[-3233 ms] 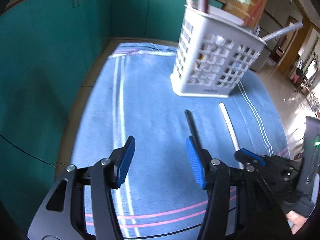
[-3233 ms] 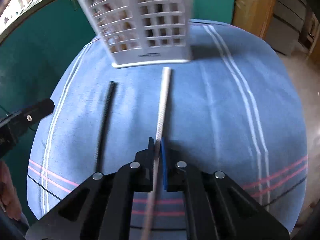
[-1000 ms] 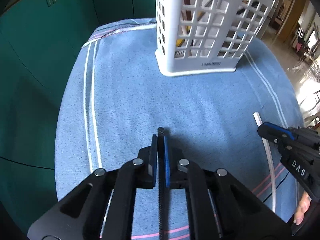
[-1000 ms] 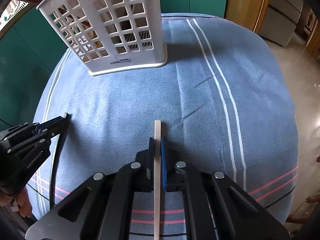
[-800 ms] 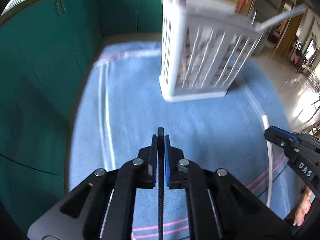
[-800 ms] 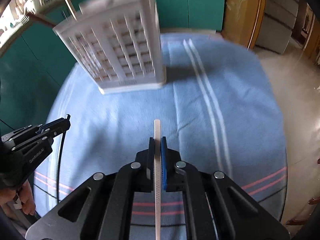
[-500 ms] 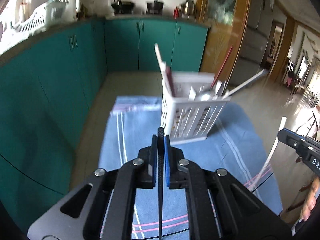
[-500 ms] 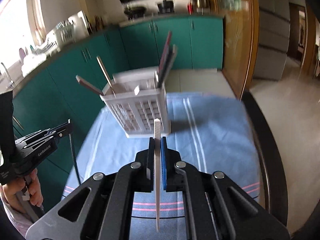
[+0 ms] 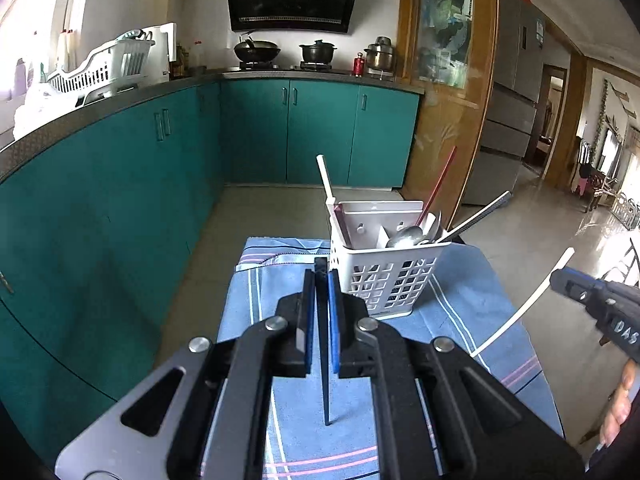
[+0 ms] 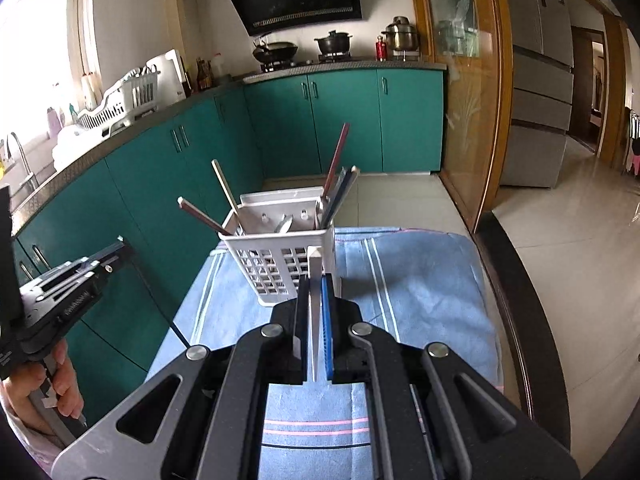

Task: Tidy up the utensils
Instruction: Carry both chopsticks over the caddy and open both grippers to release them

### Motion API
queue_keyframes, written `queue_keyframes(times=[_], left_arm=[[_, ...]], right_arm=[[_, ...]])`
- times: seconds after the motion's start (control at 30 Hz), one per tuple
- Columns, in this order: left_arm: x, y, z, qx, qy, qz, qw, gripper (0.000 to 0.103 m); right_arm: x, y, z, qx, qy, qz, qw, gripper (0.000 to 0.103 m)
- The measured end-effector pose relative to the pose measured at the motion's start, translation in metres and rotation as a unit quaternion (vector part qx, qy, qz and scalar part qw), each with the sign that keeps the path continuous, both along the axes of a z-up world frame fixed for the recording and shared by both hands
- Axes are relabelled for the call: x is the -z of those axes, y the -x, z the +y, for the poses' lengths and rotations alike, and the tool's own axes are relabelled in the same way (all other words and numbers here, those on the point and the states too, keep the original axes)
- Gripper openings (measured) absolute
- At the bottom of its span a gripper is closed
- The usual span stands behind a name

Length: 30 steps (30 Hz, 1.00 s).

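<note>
the left gripper is pinched tight on a black chopstick, and the right gripper is pinched just as tight on a white chopstick. both sticks hang clear above the blue striped cloth, tips pointing down and toward the person, short top ends poking out past the fingers.

the white utensil basket stands near the far edge of the cloth — already holding a spoon and several chopsticks that lean out past its rim.

likely trouble from here:

- each stick is gripped near its upper end, so the long free part can swing; if a tip clips the rim or the lattice wall, the stick may twist in the pads or slip out.
- the leaning chopsticks crowd the openings, and an incoming tip could knock them or be deflected into the wrong compartment.
- the basket looks light, and a sideways push could slide it on the cloth or tip it toward the far edge.
- both grippers heading for one small opening together could collide — one at a time seems safer.
</note>
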State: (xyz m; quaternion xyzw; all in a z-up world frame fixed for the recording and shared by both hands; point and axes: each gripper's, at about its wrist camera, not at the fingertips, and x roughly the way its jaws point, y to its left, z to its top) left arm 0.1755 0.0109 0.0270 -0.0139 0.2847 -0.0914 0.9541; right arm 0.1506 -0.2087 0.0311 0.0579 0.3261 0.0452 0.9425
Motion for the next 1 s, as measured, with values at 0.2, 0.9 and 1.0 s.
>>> queue_keyframes(times=[0.2, 0.9, 1.0], left_arm=[[-0.016, -0.003, 0.008, 0.007, 0.023, -0.006, 0.9997, 0.006], [-0.150, -0.052, -0.014, 0.023, 0.056, -0.151, 0.9866, 0.006], [-0.145, -0.063, -0.023, 0.018, 0.042, -0.163, 0.9856, 0.006]], right_arm=[[-0.009, -0.001, -0.004, -0.001, -0.010, -0.013, 1.000, 0.007], [-0.135, -0.044, 0.010, 0.008, -0.004, -0.219, 0.976, 0.007], [-0.132, -0.060, 0.014, 0.013, 0.005, -0.230, 0.973, 0.007]])
